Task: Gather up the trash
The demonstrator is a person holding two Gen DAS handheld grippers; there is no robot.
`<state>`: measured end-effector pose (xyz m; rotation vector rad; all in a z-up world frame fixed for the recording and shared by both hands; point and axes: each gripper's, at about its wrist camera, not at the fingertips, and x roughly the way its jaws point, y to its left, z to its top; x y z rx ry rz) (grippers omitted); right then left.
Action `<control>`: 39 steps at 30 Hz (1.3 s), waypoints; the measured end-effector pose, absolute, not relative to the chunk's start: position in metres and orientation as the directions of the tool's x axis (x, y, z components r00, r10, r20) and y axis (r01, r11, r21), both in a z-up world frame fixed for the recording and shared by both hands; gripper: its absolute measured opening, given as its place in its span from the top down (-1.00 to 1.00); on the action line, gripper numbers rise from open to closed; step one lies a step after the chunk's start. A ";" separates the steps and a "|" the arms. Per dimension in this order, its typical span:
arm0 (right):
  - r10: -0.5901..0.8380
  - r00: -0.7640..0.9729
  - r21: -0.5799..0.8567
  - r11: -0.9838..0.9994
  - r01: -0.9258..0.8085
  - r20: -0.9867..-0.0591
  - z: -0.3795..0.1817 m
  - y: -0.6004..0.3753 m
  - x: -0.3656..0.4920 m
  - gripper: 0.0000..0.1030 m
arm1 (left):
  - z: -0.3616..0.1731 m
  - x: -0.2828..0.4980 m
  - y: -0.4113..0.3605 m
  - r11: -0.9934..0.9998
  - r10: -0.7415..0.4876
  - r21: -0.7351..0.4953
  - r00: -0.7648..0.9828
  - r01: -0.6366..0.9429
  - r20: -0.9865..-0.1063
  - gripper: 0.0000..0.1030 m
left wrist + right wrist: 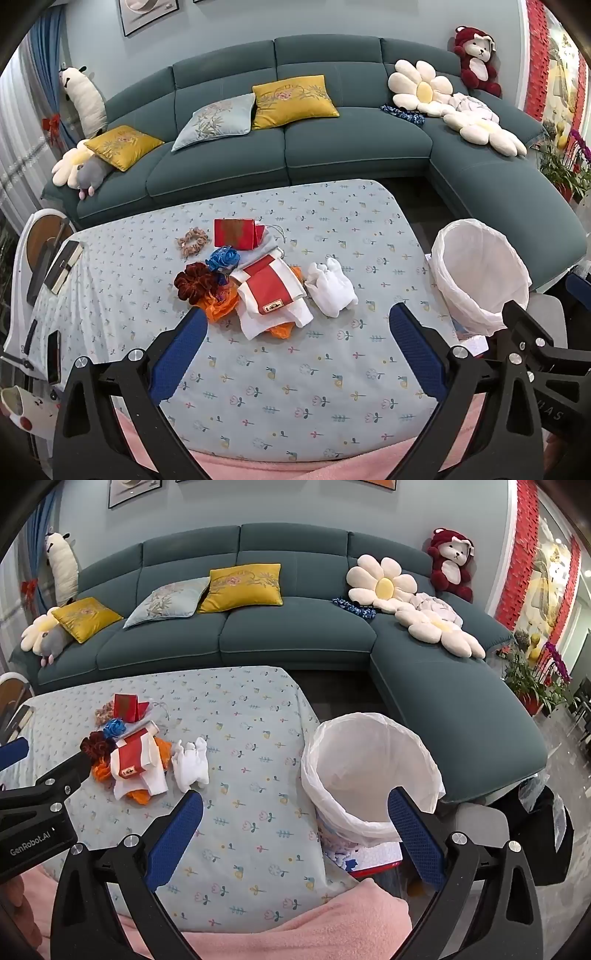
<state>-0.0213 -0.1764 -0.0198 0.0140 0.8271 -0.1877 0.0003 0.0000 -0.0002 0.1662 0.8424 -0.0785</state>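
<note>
A small heap of litter [258, 291] lies near the middle of a table covered with a pale blue flowered cloth [295, 387]. The heap holds a red and white paper bag [271, 291], crumpled orange plastic [219, 306] beneath it, and a crumpled white wad [332, 286] just beside the bag on the side nearer the bin. Touching the heap on its other side are a dark red scrunchie [192, 282] and a blue bow [221, 258]; a folded red card [236, 232] and a pink scrunchie [192, 240] sit just beyond, toward the sofa.

The bin [369, 768], lined with a white bag, stands off the table's edge, well apart from the heap. It looks empty, so collecting has likely not begun.

The left gripper [295, 350] hangs above the cloth, close to the heap, its blue-padded jaws spread wide with nothing between them. The right gripper [295, 834] is likewise spread wide and empty, straddling the table edge and the bin's near rim.

A teal sofa [332, 147] with cushions and plush toys lies beyond the table.

Risks, as a judgement: the scrunchies and bow touch the litter, so a broad pinch could sweep keepsakes into the bin. Thin plastic may slip from the pads, and a careless drop could miss the bin or snag its loose liner.
</note>
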 end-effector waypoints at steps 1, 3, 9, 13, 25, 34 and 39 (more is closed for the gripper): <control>-0.157 0.664 -0.056 0.984 0.171 -0.731 -0.020 -0.176 -0.021 -0.85 | 0.000 0.000 0.000 0.984 -0.005 0.113 0.665 0.135 -0.747 -0.83; -0.158 0.662 -0.057 0.983 0.172 -0.733 -0.020 -0.176 -0.021 -0.85 | 0.000 0.000 0.000 0.984 -0.003 0.115 0.667 0.133 -0.745 -0.83; -0.153 0.663 -0.047 0.984 0.175 -0.733 -0.019 -0.177 -0.021 -0.85 | -0.003 0.002 -0.002 0.984 -0.006 0.113 0.665 0.135 -0.747 -0.83; -0.158 0.662 -0.053 0.983 0.177 -0.732 -0.020 -0.177 -0.022 -0.85 | 0.000 -0.001 -0.001 0.984 -0.005 0.115 0.670 0.135 -0.742 -0.83; -0.163 0.665 -0.060 0.983 0.175 -0.729 -0.015 -0.179 -0.020 -0.85 | -0.003 0.005 0.000 0.984 -0.005 0.115 0.673 0.133 -0.739 -0.83; -0.170 0.669 -0.070 0.982 0.173 -0.724 -0.014 -0.175 -0.016 -0.85 | 0.001 0.006 0.005 0.984 -0.002 0.118 0.677 0.130 -0.736 -0.83; -0.171 0.670 -0.073 0.982 0.173 -0.722 -0.013 -0.174 -0.016 -0.85 | 0.001 0.010 0.006 0.984 0.000 0.120 0.679 0.130 -0.734 -0.83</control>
